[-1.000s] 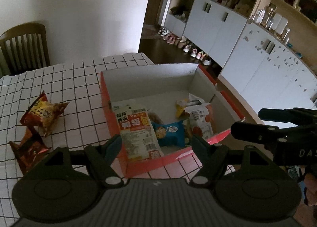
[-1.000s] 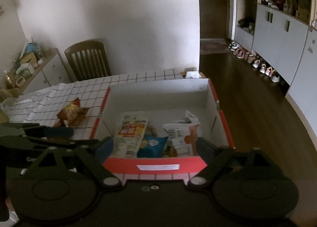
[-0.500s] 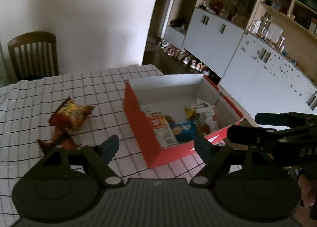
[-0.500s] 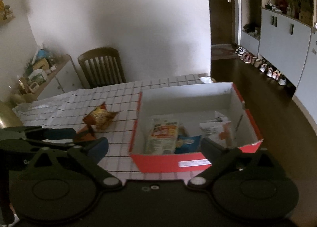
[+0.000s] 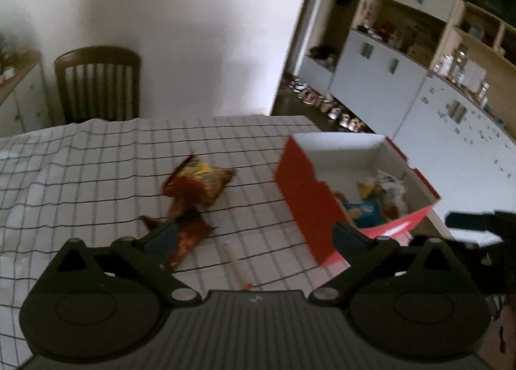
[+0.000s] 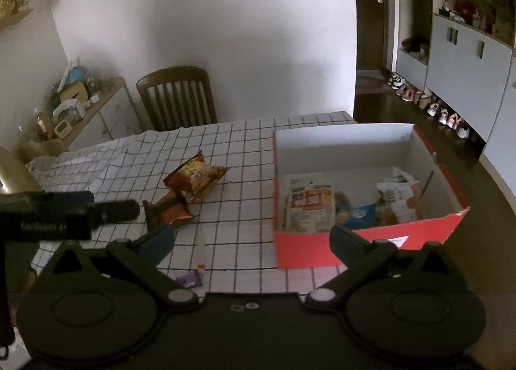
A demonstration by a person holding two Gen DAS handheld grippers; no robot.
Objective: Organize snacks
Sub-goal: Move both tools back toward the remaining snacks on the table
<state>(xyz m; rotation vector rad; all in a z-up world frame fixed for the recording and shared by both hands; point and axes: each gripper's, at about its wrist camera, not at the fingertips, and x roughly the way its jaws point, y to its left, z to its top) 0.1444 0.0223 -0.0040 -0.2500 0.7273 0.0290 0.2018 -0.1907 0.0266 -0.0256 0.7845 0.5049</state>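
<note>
A red box [image 5: 303,199] with white inner walls stands on the checked tablecloth, right of centre in both views [image 6: 306,250]. It holds a white-and-red packet [image 6: 308,205], a blue packet [image 6: 354,213] and a white-orange packet [image 6: 396,199]. A yellow-red chip bag [image 5: 203,181] [image 6: 196,178] lies left of the box. A dark orange bag [image 5: 187,237] [image 6: 169,210] lies just in front of the chip bag. My left gripper [image 5: 253,234] hangs above the cloth between bags and box, its jaws opening with nothing between them. My right gripper [image 6: 253,236] is open and holds nothing.
A thin white stick [image 5: 237,268] [image 6: 200,247] and a purple wrapper [image 6: 190,279] lie near the table's front. A wooden chair [image 6: 177,95] stands behind the table. A cluttered sideboard [image 6: 74,105] is at the left. Cabinets [image 5: 387,79] and shoes [image 6: 429,105] line the right.
Both grippers have drawn back from the box and swung left. The box now sits to the right and the two bags near the centre. The left jaws stand wider.
</note>
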